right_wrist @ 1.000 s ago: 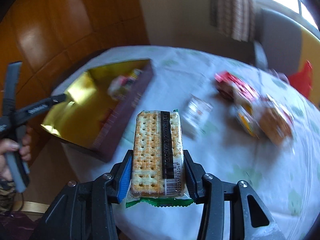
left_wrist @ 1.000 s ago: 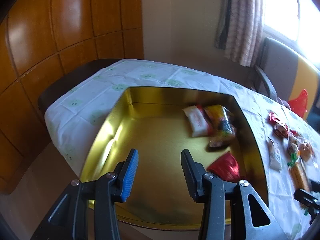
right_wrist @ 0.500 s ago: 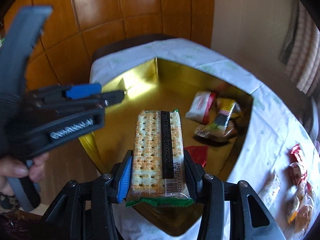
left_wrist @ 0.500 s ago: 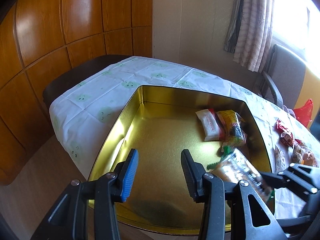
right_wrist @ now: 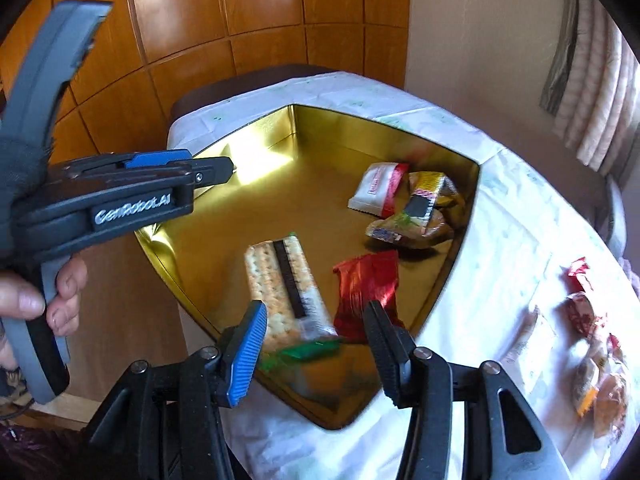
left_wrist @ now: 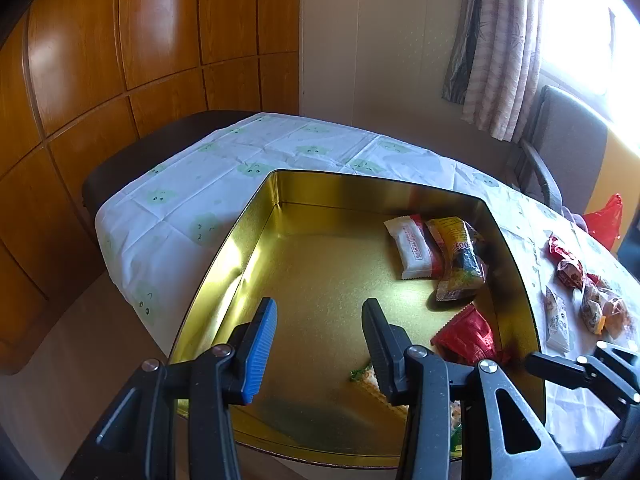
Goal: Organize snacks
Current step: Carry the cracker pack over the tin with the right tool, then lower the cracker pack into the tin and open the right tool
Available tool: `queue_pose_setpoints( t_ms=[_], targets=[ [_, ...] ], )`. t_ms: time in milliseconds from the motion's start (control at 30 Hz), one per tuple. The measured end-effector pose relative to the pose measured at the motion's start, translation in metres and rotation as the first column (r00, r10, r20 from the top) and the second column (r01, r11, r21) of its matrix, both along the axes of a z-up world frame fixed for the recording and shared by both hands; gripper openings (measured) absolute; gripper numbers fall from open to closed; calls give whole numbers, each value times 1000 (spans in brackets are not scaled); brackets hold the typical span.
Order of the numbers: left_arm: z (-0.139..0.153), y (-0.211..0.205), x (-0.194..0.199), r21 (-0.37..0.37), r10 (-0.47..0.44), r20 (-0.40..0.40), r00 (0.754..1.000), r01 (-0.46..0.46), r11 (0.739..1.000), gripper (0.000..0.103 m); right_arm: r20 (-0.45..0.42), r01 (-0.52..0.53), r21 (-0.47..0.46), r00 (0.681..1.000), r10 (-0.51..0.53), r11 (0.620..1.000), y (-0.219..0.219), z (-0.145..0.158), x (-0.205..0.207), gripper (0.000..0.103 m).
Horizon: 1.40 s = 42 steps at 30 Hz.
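Change since a second ago: cracker packet (right_wrist: 286, 286), earlier clamped between the right gripper's fingers above the surface, now lies on the tin's floor, clear of both pads; the right gripper has come over the tin from the loose snacks side.
Right gripper (right_wrist: 316, 334): fingers opening, moderately apart, nothing pressed between them; the cracker packet sits just ahead of the tips, slightly blurred, its green end nearest the fingers.
Left gripper (left_wrist: 320, 330): fingers at a narrow-to-moderate gap and empty, hanging over the near part of the tin; in the right wrist view it shows at 9 o'clock, held by a hand (right_wrist: 40, 296).
Tin (left_wrist: 256, 216): gold, open, on the surface with a white cloth printed with green faces (left_wrist: 208, 184).
Cracker packet in the left wrist view: only a corner shows at 5 o'clock, behind the left gripper's right finger.
Red packet (right_wrist: 368, 288): in the tin, just at 3 o'clock of the cracker packet.
White-and-red packet (right_wrist: 376, 190): in the tin's far part, at 1 o'clock.
Yellow packet (right_wrist: 426, 196): touching the white-and-red one, lying over another wrapped snack.
Loose snacks (left_wrist: 580, 292): on the cloth outside the tin, at 3 o'clock.
Chair (left_wrist: 568, 148): beyond the surface, near a curtain (left_wrist: 500, 48).
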<state>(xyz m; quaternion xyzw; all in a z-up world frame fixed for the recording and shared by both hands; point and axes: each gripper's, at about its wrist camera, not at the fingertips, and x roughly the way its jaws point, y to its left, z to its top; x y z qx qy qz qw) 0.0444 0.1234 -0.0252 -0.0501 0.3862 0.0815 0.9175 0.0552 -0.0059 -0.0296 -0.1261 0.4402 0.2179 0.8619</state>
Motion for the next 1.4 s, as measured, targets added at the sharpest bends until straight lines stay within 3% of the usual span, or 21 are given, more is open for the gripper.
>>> queue_pose_setpoints(
  t_ms=[400,667,1100,1400],
  targets=[
    [2,-21,-4,17,-68,5,998,68,998,45,49,174,121,982,-181,977,-47,28,-30,48],
    [1,-37,-7,25,-118,-2,993,118,993,45,42,301,132,950,-309,944,-86,25,-45,48],
    [4,-67,-13,61,-209,-2,978,209,976,45,24,544,49,838,-546,837,-153,1,-65,48],
    [10,-93,-15,80,-284,-4,959,283,956,45,-10,681,22,732,-681,732,-207,-17,-89,48]
  ],
)
